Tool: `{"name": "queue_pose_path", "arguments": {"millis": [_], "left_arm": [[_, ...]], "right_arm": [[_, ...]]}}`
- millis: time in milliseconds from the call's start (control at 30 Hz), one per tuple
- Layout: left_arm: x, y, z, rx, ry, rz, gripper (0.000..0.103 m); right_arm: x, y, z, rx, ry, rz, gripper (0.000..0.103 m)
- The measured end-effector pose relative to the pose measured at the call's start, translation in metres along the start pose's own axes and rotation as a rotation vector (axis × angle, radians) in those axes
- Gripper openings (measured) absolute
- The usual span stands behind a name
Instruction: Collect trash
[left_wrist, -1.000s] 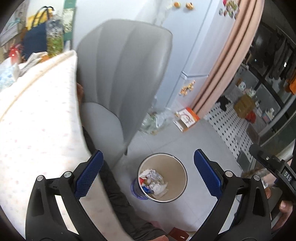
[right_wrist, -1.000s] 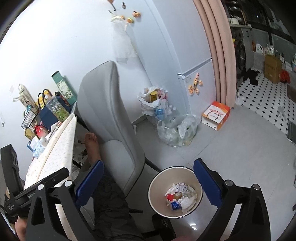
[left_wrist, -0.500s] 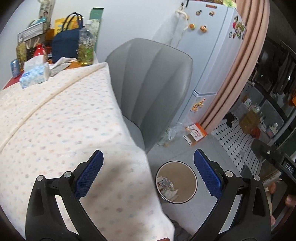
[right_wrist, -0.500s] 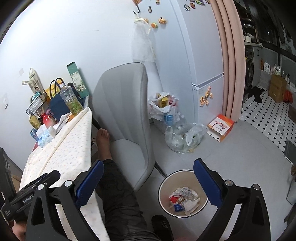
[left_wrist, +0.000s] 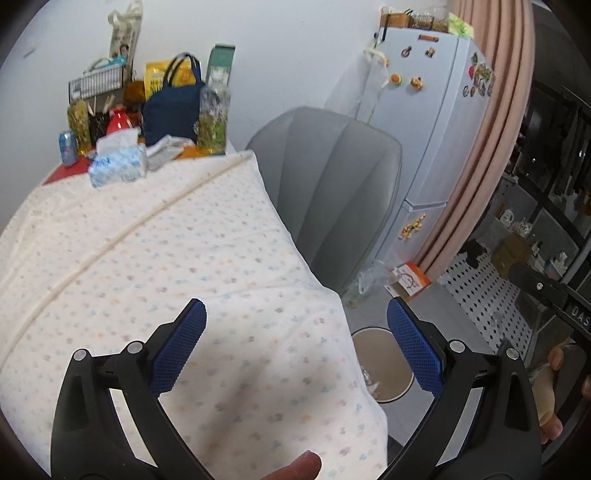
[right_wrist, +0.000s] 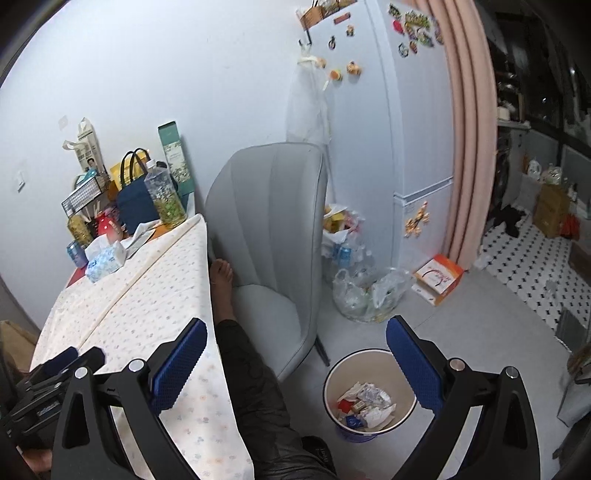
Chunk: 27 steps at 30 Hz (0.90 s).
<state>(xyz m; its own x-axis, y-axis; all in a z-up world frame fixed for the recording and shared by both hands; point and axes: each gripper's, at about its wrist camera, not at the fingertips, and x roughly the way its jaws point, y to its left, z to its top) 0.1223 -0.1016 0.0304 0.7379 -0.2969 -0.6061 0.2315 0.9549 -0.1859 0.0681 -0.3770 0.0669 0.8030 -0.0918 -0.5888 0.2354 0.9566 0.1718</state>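
A beige waste bin (right_wrist: 369, 395) stands on the floor beside the table, holding crumpled paper and wrappers (right_wrist: 364, 402). In the left wrist view the bin (left_wrist: 384, 365) is half hidden behind the tablecloth edge. My left gripper (left_wrist: 295, 332) hangs open over the dotted tablecloth (left_wrist: 147, 258), nothing between its blue pads. My right gripper (right_wrist: 295, 350) is open too, above the person's leg and the bin, holding nothing. The left gripper's body (right_wrist: 48, 387) shows at the lower left of the right wrist view.
A grey chair (right_wrist: 273, 229) stands at the table's far side with a bare foot (right_wrist: 221, 277) resting on it. A tissue pack (left_wrist: 118, 160), navy bag (left_wrist: 171, 107), bottles and a can crowd the table's far end. Plastic bags (right_wrist: 365, 291) and a fridge (right_wrist: 406, 147) lie beyond.
Both grippers have risen and tilted upward. The left one swung from above the bin to over the tabletop; the bin now sits lower and smaller in both views. Both stayed open.
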Motion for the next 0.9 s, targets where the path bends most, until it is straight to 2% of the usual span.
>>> {"name": "queue_pose_path", "arguments": {"millis": [233,367,467,633,900], "left_arm": [[-0.043,0.006,-0.008,0.020,-0.073,0.038,0.097],[-0.065,0.008,-0.016,0.035,-0.105,0.068,0.097],[-0.078,0.012,-0.023,0.040,-0.119,0.080,0.097],[-0.089,0.018,-0.034,0.044,-0.123,0.103,0.097],[-0.092,0.026,-0.041,0.041,-0.114,0.108,0.097]], "right_arm": [[-0.024,0.021,-0.014,-0.049,-0.030,-0.005,0.095],[-0.037,0.038,-0.027,-0.097,-0.037,0.020,0.095],[-0.047,0.048,-0.038,-0.115,-0.054,-0.005,0.095],[-0.058,0.061,-0.051,-0.116,-0.084,0.021,0.095],[-0.056,0.071,-0.061,-0.128,-0.065,0.049,0.095]]}}
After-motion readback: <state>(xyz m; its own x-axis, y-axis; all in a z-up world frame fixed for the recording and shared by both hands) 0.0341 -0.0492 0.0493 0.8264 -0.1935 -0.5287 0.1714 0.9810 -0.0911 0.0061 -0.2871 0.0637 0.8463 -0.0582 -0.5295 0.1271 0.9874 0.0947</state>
